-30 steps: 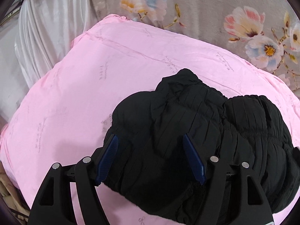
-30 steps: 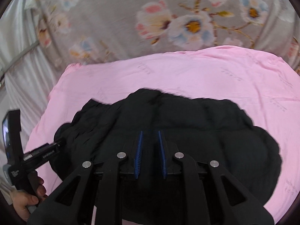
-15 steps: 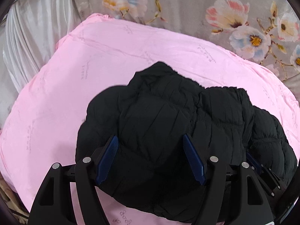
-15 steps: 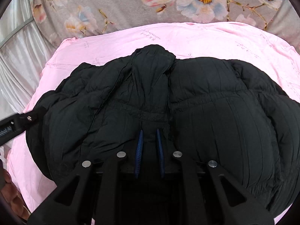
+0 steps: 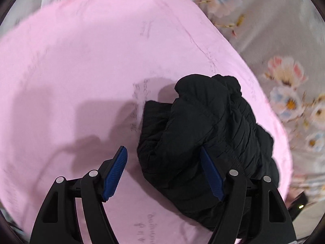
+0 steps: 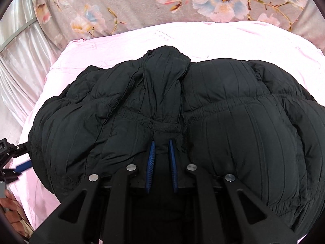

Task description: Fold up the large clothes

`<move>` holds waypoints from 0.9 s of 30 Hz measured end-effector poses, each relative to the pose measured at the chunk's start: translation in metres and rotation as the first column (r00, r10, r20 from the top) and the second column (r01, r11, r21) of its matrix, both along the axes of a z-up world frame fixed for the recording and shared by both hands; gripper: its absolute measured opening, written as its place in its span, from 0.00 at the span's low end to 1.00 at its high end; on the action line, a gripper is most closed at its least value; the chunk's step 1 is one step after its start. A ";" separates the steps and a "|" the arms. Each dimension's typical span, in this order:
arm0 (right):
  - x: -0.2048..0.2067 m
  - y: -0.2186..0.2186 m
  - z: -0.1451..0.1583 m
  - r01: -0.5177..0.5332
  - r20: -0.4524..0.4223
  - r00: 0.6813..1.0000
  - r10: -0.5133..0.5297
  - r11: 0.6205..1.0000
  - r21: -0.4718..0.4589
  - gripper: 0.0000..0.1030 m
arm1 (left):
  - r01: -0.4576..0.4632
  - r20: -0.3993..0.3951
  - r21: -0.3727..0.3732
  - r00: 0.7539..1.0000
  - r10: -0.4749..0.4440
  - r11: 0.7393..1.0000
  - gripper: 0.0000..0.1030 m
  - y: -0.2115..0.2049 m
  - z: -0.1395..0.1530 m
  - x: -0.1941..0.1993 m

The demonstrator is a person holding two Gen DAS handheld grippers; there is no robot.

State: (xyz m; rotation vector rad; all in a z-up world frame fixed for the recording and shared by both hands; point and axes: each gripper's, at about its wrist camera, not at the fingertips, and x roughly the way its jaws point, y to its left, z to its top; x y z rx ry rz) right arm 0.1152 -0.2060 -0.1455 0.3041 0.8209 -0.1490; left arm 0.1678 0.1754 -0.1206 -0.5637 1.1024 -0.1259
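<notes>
A black quilted puffer jacket lies spread on a pink sheet, its collar pointing away from me. My right gripper is shut on a fold of the jacket near its front edge. In the left wrist view the jacket lies bunched at the right. My left gripper is open and holds nothing; its right finger touches the jacket's edge and its left finger is over bare sheet. The left gripper also shows at the left edge of the right wrist view.
A grey bedcover with a flower print lies beyond the pink sheet. Shiny white fabric hangs at the left. The person's hand shows at the lower left.
My left gripper has swung left off the jacket, so that much bare pink sheet fills its view. My right gripper has stayed shut on the jacket, which now lies spread flatter.
</notes>
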 end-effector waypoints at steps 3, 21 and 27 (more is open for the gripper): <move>0.001 0.001 0.000 -0.003 -0.002 1.000 0.003 1.000 -0.008 0.12 | -0.029 0.000 -0.078 1.000 0.029 0.996 0.70 0.007 -0.005 -0.002; 0.004 0.004 -0.002 0.000 -0.004 1.000 0.000 1.000 -0.020 0.12 | -0.060 -0.029 -0.489 0.998 0.052 0.870 0.50 0.015 -0.046 0.007; 0.007 0.002 -0.005 0.009 -0.016 1.000 -0.010 1.000 -0.015 0.12 | 0.182 0.182 -0.289 0.974 -0.133 0.940 0.38 -0.032 0.044 -0.002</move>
